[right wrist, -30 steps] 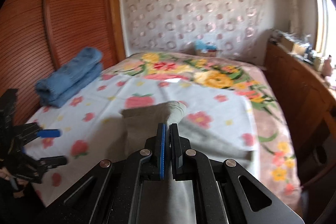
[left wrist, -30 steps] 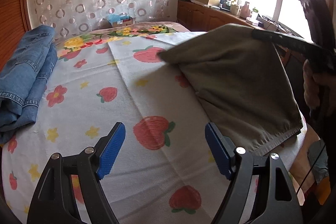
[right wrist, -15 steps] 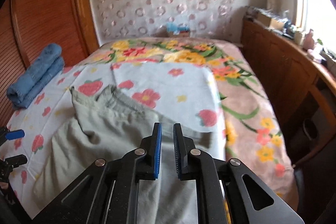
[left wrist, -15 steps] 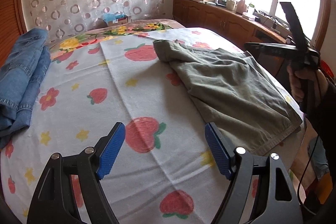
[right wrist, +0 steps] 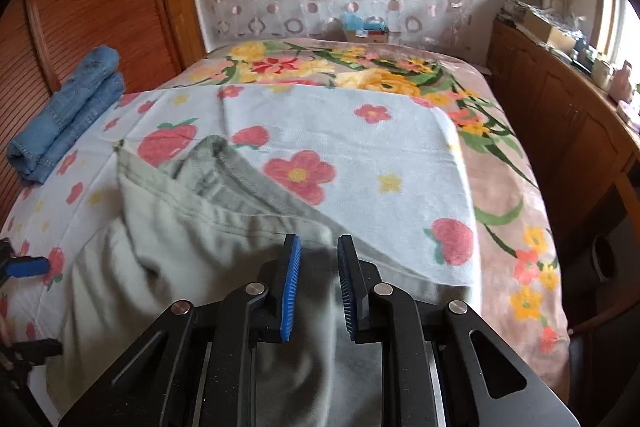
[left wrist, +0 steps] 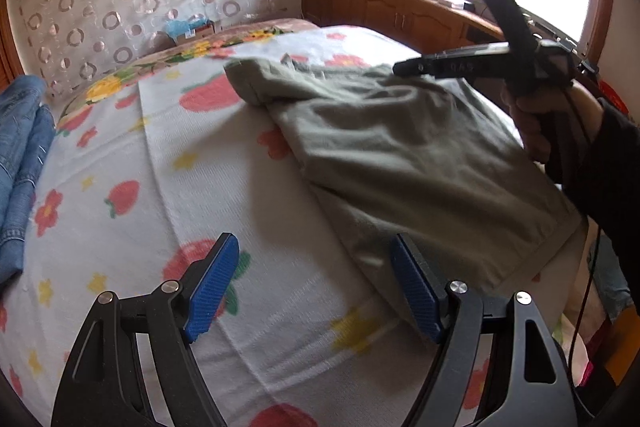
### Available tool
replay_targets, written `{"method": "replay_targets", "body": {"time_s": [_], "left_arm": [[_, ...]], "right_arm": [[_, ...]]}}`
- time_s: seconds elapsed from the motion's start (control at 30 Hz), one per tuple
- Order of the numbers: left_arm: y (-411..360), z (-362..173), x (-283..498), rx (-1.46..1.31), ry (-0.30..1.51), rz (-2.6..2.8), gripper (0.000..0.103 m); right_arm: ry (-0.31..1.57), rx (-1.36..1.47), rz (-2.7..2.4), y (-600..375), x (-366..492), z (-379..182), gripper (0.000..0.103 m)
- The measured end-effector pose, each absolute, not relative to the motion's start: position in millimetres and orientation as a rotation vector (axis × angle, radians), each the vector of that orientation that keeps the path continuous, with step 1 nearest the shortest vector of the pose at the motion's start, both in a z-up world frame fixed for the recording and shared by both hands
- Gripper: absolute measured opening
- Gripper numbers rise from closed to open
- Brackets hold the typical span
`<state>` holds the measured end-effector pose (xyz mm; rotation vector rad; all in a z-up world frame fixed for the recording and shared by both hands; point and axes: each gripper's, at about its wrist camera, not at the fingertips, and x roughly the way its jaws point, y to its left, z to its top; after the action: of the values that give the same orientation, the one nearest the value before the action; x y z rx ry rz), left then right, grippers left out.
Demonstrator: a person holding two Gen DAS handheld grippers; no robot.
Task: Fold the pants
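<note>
pants (right wrist: 192, 259) olive, on bed | left hand-held gripper (left wrist: 314, 283) wide apart, empty | right hand-held gripper (right wrist: 318, 283) released | no legible writing

Left gripper (left wrist: 314, 285), right gripper (right wrist: 318, 285): black frames, blue ribbed pads (right wrist: 291, 279), silver screws (left wrist: 458, 286). Right hand (left wrist: 540, 123): black sleeve (left wrist: 600, 171), thin cable.

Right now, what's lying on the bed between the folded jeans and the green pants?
Nothing: only bare strawberry-print sheet separates the folded jeans from the green pants. The right wrist view shows it.

Pants (right wrist: 192, 247) hem below right gripper (right wrist: 318, 287)
</note>
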<state>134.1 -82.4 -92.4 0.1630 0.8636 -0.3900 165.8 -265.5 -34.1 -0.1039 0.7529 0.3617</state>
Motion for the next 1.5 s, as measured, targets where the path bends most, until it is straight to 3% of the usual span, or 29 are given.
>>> {"method": "replay_targets", "body": {"time_s": [0.17,0.23,0.3,0.63,0.8,1.03,1.43,1.5], "left_arm": [[-82.0,-94.6,135.2,0.154,0.873,-0.391,0.079],[-82.6,-94.7,135.6,0.152,0.873,-0.392,0.079],[-83.4,-94.4,134.5,0.15,0.87,-0.395,0.079],[-84.2,-94.3,131.5,0.148,0.867,-0.389,0.079],[-84.4,-94.1,132.4,0.147,0.867,-0.39,0.079],[-84.3,-94.2,132.4,0.147,0.867,-0.39,0.079],[-84.4,-94.4,132.2,0.147,0.867,-0.39,0.079],[-84.9,-94.2,132.0,0.146,0.866,-0.391,0.079]], "right_arm": [[0.767,-0.126,0.375,-260.3,167.8,-38.8,0.02],[0.757,-0.132,0.38,-258.4,168.1,-38.8,0.008],[0.725,-0.132,0.374,-260.8,163.3,-33.5,0.004],[0.656,-0.094,0.176,-312.0,135.5,-8.2,0.004],[0.649,-0.063,0.123,-329.0,133.8,-13.4,0.026],[0.678,-0.033,0.208,-331.4,113.4,-25.4,0.026],[0.757,-0.021,0.196,-330.9,156.4,-30.4,0.026],[0.747,-0.027,0.208,-329.6,156.3,-27.8,0.004]]}}
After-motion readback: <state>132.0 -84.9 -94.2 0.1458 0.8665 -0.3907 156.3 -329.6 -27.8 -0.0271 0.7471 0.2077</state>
